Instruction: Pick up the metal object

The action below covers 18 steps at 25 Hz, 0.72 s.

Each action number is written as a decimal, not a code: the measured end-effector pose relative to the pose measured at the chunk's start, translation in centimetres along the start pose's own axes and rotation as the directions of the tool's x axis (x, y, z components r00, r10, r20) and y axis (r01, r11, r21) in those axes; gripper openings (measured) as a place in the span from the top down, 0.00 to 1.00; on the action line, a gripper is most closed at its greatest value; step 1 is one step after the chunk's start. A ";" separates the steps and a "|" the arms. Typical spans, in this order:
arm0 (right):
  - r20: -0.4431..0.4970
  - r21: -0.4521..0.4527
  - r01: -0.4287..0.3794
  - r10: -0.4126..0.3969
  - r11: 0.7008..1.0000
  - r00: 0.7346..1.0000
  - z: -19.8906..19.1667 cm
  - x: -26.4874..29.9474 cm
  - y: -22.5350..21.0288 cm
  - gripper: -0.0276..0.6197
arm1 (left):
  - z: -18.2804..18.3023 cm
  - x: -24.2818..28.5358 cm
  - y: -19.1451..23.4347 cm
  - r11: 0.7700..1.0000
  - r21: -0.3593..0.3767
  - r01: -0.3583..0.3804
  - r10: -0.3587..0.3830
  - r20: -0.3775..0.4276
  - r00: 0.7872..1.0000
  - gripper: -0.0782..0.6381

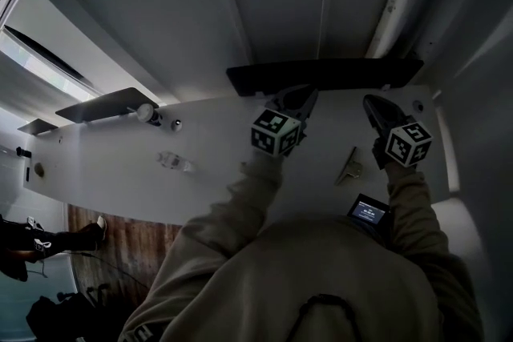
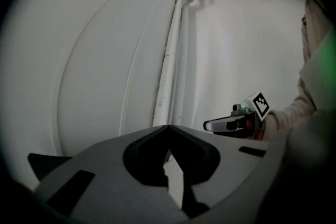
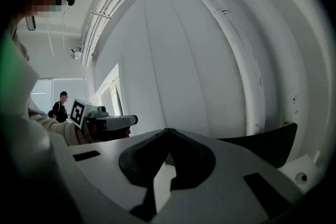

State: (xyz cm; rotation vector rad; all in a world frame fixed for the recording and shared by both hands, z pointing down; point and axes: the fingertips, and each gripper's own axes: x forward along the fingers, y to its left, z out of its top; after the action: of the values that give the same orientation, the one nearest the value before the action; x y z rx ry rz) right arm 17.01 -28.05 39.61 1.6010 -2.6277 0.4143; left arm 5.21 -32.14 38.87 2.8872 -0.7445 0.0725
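One metal object [image 1: 349, 166], dim, shape unclear.

White table [image 1: 104, 172], viewed from above. Lying on it are a long black tray [image 1: 321, 74] at the far edge, a dark flat board [image 1: 104, 104] at the far left, a small clear object [image 1: 175, 162] left of centre, and a metal object [image 1: 349, 166] toward the right.

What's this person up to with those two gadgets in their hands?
A person holds a two-jaw gripper in each hand over a white table. The left gripper and right gripper are both shut and empty, pointing toward the wall. The metal object to be picked up lies untouched on the table, nearer the right gripper.
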 end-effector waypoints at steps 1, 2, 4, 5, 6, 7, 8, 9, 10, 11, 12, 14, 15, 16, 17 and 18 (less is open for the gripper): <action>0.001 -0.003 0.013 -0.013 1.000 1.000 0.0 -0.2 -0.5 0.93 | -0.3 0.5 -0.3 1.000 -0.008 0.014 -0.014 -0.005 1.000 0.90; 0.002 -0.002 0.024 -0.024 1.000 1.000 -0.1 -0.5 -0.9 0.93 | -0.6 1.1 -0.5 1.000 -0.015 0.025 -0.025 -0.010 1.000 0.90; 0.001 0.006 0.050 -0.050 0.999 0.999 -0.6 -1.4 -1.9 0.93 | -1.5 2.0 -1.2 0.999 -0.026 0.046 -0.046 -0.024 0.999 0.90; 0.000 0.013 0.065 -0.065 0.998 0.998 -0.8 -2.0 -2.5 0.93 | -1.9 2.5 -1.7 0.998 -0.029 0.057 -0.058 -0.029 0.998 0.90; -0.001 0.020 0.080 -0.080 0.997 0.997 -1.1 -2.5 -3.1 0.93 | -2.3 3.1 -2.2 0.997 -0.032 0.069 -0.071 -0.034 0.997 0.90; -0.001 0.027 0.093 -0.093 0.995 0.996 -1.3 -3.1 -3.6 0.93 | -2.5 3.6 -2.6 0.996 -0.035 0.082 -0.083 -0.037 0.996 0.90; -0.001 0.032 0.104 -0.104 0.994 0.995 -1.4 -3.6 -4.1 0.93 | -2.8 4.2 -3.1 0.995 -0.038 0.093 -0.095 -0.040 0.995 0.90; -0.002 0.038 0.112 -0.112 0.993 0.994 -1.6 -4.0 -4.4 0.93 | -3.1 4.7 -3.4 0.994 -0.043 0.104 -0.106 -0.042 0.993 0.90; -0.003 0.044 0.118 -0.118 0.992 0.993 -1.8 -4.5 -4.5 0.93 | -3.4 5.1 -3.8 0.992 -0.048 0.115 -0.117 -0.044 0.992 0.90; -0.005 0.047 0.124 -0.124 0.991 0.992 -2.0 -4.9 -4.6 0.93 | -3.6 5.4 -4.2 0.991 -0.054 0.124 -0.127 -0.045 0.991 0.90; -0.010 0.048 0.130 -0.130 0.990 0.992 -2.3 -5.2 -4.7 0.93 | -3.8 5.7 -4.5 0.990 -0.057 0.133 -0.135 -0.046 0.990 0.90; -0.018 0.049 0.139 -0.138 0.989 0.990 -2.8 -5.4 -4.9 0.93 | -4.1 5.9 -4.9 0.988 -0.058 0.144 -0.147 -0.052 0.988 0.90; -0.023 0.053 0.143 -0.142 0.988 0.990 -3.1 -5.5 -5.0 0.93 | -4.3 6.0 -5.1 0.987 -0.062 0.148 -0.151 -0.055 0.987 0.90; -0.029 0.058 0.147 -0.146 0.987 0.989 -3.5 -5.7 -5.1 0.93 | -4.5 6.1 -5.2 0.986 -0.070 0.152 -0.156 -0.057 0.986 0.90; -0.035 0.063 0.151 -0.149 0.987 0.988 -3.8 -5.9 -5.2 0.93 | -4.8 6.3 -5.4 0.985 -0.079 0.156 -0.161 -0.058 0.985 0.90; -0.041 0.068 0.154 -0.151 0.986 0.988 -4.2 -6.1 -5.3 0.93 | -5.0 6.4 -5.5 0.984 -0.085 0.159 -0.165 -0.060 0.985 0.90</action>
State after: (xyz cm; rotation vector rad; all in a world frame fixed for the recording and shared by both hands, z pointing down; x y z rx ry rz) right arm 24.08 -24.08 43.70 1.7828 -2.4690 0.5278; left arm 13.41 -29.58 43.55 2.8416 -0.4872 0.1169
